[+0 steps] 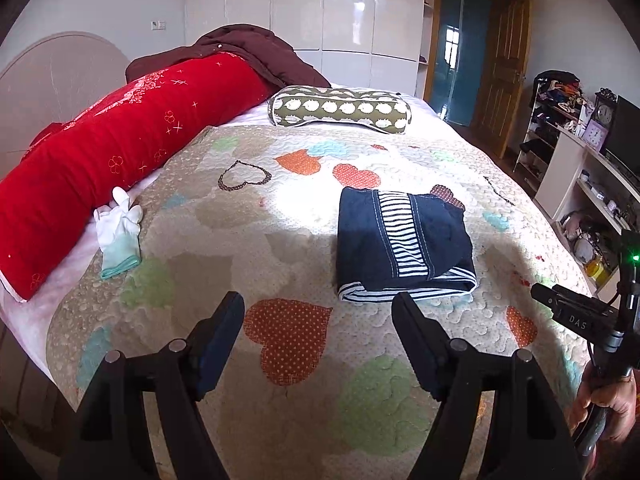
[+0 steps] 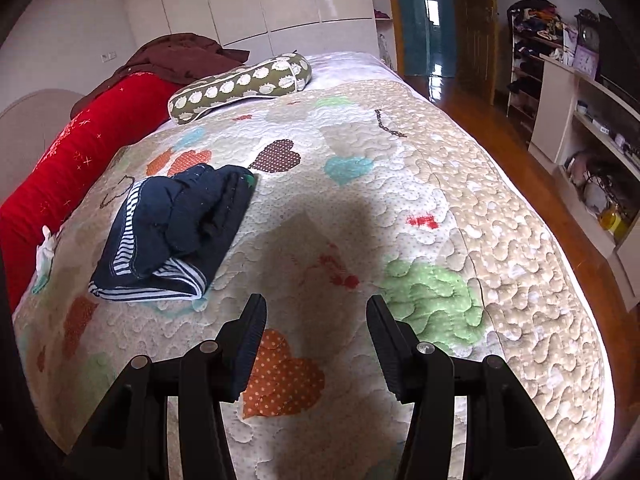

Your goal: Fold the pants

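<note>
The navy pants (image 1: 404, 240) with striped lining lie folded into a compact stack on the heart-patterned quilt (image 1: 280, 208); the same pants (image 2: 172, 236) sit left of centre in the right wrist view. My left gripper (image 1: 318, 312) hovers open over the quilt, just short of the stack's near edge, with nothing between its fingers. My right gripper (image 2: 316, 316) is open too, over bare quilt to the right of the pants. Part of the right gripper (image 1: 580, 316) and the hand holding it show at the left view's right edge.
A long red bolster (image 1: 120, 152) lies along the bed's left side with a white glove (image 1: 118, 232) beside it. A green patterned pillow (image 1: 340, 110) and a brown garment (image 1: 248, 52) sit at the head. Shelves (image 2: 592, 152) and wooden floor (image 2: 500, 144) lie to the right.
</note>
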A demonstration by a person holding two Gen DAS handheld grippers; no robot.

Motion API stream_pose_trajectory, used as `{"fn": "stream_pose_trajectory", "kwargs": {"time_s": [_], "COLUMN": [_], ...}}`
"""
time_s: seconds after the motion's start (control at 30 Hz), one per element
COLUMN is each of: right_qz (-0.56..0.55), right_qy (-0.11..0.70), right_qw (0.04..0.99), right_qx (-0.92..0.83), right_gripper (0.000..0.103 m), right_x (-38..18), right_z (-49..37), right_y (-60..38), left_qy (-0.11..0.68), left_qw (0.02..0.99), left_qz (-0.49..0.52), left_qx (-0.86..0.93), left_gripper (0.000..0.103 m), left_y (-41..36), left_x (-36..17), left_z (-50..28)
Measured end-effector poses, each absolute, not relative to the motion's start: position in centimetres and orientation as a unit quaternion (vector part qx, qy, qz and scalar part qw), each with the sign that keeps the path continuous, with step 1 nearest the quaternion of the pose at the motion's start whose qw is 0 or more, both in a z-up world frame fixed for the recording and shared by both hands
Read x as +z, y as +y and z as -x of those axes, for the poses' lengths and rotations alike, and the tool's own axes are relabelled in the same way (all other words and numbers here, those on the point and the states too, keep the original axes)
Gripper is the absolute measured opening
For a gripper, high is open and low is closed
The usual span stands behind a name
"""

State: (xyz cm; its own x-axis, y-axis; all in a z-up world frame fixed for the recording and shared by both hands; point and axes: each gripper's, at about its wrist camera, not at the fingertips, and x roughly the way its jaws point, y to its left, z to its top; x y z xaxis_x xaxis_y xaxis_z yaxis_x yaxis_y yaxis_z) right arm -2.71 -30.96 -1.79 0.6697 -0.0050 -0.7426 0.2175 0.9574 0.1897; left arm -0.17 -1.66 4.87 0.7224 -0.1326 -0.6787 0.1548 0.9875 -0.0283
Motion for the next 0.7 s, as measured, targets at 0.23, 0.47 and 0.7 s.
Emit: {"fn": "stream_pose_trajectory", "kwargs": {"time_s": [0.23, 0.47, 0.7], "right_qz": [-0.113, -0.090, -0.093], "right_qy": [0.383, 0.385, 0.388], "right_qw": [0.916, 0.918, 0.916], "right_qx": [-0.045, -0.038, -0.031], "right_gripper": [0.063, 0.065, 0.065], "right_x": [-0.5, -0.4, -0.4], "right_z": [4.0, 4.4, 5.0], "right_y": [-28.3, -26.2, -25.4], "left_qy": [0.366, 0.370, 0.374], "left_qw": [0.927, 0.924, 0.922], "left_qz": [-0.018, -0.018, -0.016], "left_qx": [-0.086, -0.093, -0.095], "left_gripper": [0.075, 0.076, 0.076], "left_y": [-2.2, -2.4, -2.3], "left_x": [4.2, 3.6, 3.3], "left_z": [0.1, 0.2, 0.2]}}
